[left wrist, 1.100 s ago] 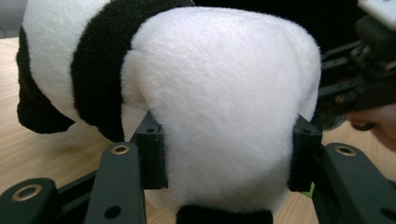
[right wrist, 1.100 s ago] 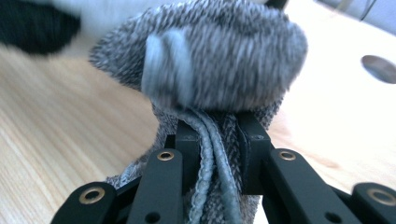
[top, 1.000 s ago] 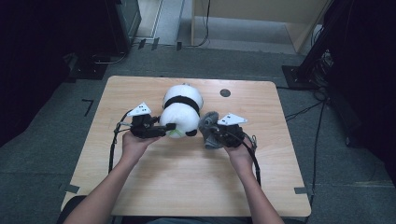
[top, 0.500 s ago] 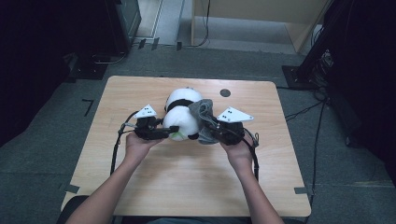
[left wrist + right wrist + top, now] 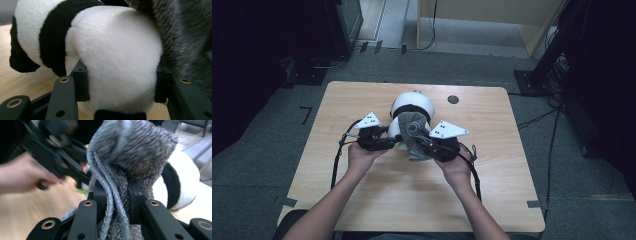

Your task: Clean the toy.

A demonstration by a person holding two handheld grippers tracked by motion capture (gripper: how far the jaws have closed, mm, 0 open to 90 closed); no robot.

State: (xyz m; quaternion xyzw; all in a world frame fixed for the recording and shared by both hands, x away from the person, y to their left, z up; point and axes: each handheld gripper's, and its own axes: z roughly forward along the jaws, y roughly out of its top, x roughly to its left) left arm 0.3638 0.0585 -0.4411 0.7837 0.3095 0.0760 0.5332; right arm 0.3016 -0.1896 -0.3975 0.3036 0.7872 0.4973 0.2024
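The light wooden table (image 5: 377, 200) lies under my grippers. My left gripper (image 5: 120, 85) squeezes the round black-and-white plush panda (image 5: 117, 57) between its jaws; my right gripper (image 5: 116, 202) pinches the grey knitted cloth (image 5: 140, 152) (draped against the panda, just beside my left).

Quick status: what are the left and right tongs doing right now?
Left tongs: closed on the white end of the panda plush.
Right tongs: closed on a bunched fold of the grey cloth.
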